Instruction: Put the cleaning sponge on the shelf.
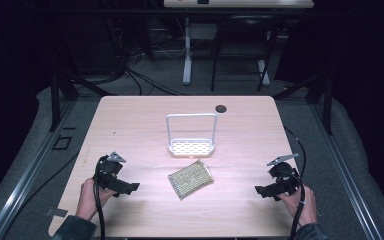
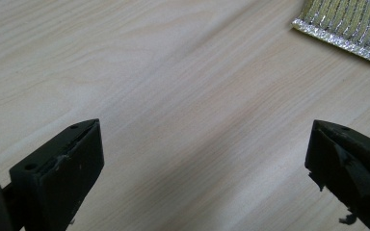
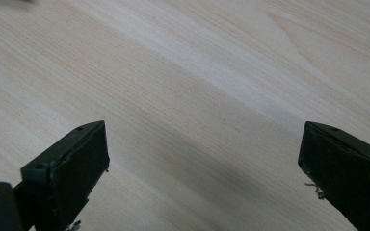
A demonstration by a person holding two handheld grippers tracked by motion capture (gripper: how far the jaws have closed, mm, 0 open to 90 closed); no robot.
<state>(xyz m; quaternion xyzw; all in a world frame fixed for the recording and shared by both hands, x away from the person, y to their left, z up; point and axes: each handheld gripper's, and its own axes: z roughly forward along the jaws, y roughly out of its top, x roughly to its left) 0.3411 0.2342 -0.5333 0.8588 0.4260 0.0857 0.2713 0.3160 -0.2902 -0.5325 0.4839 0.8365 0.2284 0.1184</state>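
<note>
Left gripper, jaws spread wide & holding nothing, hovers low over the pale wood-grain tabletop, pointing inward toward a flat, rectangular gold-and-silver woven scouring pad. Right gripper, jaws likewise apart & empty, points in from the opposite side. Pad lies between the two, just ahead of the left gripper's jaws & noticeably farther from the right gripper; in the left gripper view its silvery edge sits ahead & to the right of the jaws. Pad is turned diagonally, long axis running from its near corner on the left-gripper side to its far corner on the right-gripper side. Beyond the pad, apart from it, stands a small white perforated metal tray w/ tall wire loop handle. Left hand looks better placed for the pickup.
</note>
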